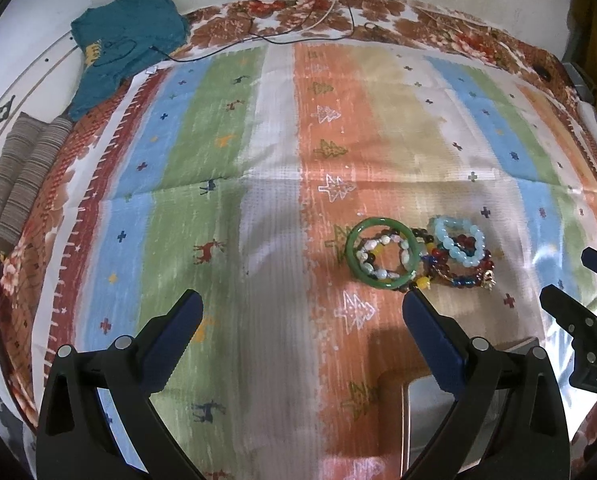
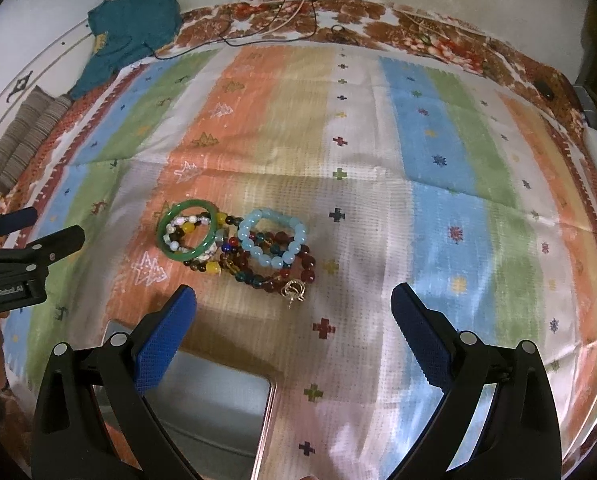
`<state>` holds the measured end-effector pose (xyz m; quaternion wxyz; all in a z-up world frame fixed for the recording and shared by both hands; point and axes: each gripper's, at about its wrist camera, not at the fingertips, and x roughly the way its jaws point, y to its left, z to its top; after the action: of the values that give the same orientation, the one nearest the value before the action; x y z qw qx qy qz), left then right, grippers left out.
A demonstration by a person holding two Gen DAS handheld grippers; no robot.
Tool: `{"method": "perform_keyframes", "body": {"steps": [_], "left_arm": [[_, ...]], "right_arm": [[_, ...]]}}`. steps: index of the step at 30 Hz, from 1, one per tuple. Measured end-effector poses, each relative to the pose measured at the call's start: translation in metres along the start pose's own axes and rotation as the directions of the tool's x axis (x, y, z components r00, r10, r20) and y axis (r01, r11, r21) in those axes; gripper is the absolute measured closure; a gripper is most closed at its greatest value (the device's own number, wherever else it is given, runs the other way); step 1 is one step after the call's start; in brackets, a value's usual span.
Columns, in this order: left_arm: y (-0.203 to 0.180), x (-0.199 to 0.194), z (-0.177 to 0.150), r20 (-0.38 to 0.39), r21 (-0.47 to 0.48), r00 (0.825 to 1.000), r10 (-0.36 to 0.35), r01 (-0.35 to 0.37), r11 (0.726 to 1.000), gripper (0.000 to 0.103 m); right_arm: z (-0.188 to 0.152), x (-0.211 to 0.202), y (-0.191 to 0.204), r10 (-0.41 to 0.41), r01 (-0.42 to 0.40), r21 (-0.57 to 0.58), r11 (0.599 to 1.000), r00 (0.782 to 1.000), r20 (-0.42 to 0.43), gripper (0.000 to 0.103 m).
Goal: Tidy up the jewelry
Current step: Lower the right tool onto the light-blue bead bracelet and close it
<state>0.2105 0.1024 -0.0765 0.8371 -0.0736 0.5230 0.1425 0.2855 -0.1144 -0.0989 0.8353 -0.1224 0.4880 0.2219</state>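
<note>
Both grippers hover over a striped multicolour woven cloth (image 1: 274,152) spread on a floral brown-and-white blanket (image 1: 338,12). Left gripper (image 1: 302,312) has its blue-padded fingers spread wide, nothing between them; right gripper (image 2: 292,304) likewise released and empty, fingers wide apart. Jewelry sits in one tangled pile on the cloth, on the orange and beige stripes: a smooth green jade-like bangle (image 2: 170,248) lies flat, with a white-and-yellow mixed bead bracelet (image 2: 186,236) inside its ring; just right of it a pale blue round-bead bracelet (image 2: 272,236) rests on top of a dark red, teal and amber glass-bead strand (image 2: 258,272), which ends in a small gold charm (image 2: 294,292). In the left wrist view the pile lies just ahead of the left gripper's right finger; in the right wrist view, ahead of the gap, toward the left finger. A grey shallow rectangular tray with a pinkish rim (image 2: 218,408) sits below the right gripper, near the pile, apart from it. A teal knitted garment (image 1: 126,40) and a folded striped brown cloth (image 1: 18,176) lie at the far left; thin black and white cables (image 1: 322,16) run across the far blanket edge.
</note>
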Motion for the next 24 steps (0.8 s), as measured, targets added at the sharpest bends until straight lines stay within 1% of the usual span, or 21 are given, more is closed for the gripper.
{"method": "perform_keyframes", "body": {"steps": [6, 9, 15, 20, 22, 24], "left_arm": [[0.001, 0.024, 0.008, -0.031, 0.017, 0.999, 0.029, -0.028, 0.999, 0.006], [0.006, 0.033, 0.012, -0.048, 0.006, 0.998, 0.028, -0.028, 1.0, 0.006], [0.008, 0.055, 0.016, -0.082, 0.011, 0.996, 0.035, -0.034, 0.999, 0.006], [0.008, 0.07, 0.02, -0.105, 0.025, 0.993, 0.05, -0.048, 0.999, 0.006], [0.007, 0.077, 0.021, -0.115, 0.029, 0.992, 0.043, -0.04, 0.999, 0.007], [0.006, 0.082, 0.024, -0.129, 0.023, 0.992, 0.019, -0.016, 1.0, 0.009]], "right_arm": [[0.008, 0.022, -0.002, 0.008, -0.008, 0.01, 1.0, 0.999, -0.036, 0.004], [0.012, 0.034, -0.004, -0.004, 0.005, 0.016, 1.0, 0.999, -0.046, 0.004], [0.019, 0.05, -0.006, 0.0, 0.003, 0.045, 0.999, 0.998, -0.063, 0.004], [0.025, 0.067, -0.01, 0.008, -0.002, 0.057, 0.998, 0.995, -0.099, 0.004], [0.028, 0.074, -0.011, 0.01, -0.003, 0.067, 0.998, 0.994, -0.11, 0.004], [0.03, 0.079, -0.011, 0.009, -0.001, 0.065, 0.998, 0.993, -0.116, 0.004]]}}
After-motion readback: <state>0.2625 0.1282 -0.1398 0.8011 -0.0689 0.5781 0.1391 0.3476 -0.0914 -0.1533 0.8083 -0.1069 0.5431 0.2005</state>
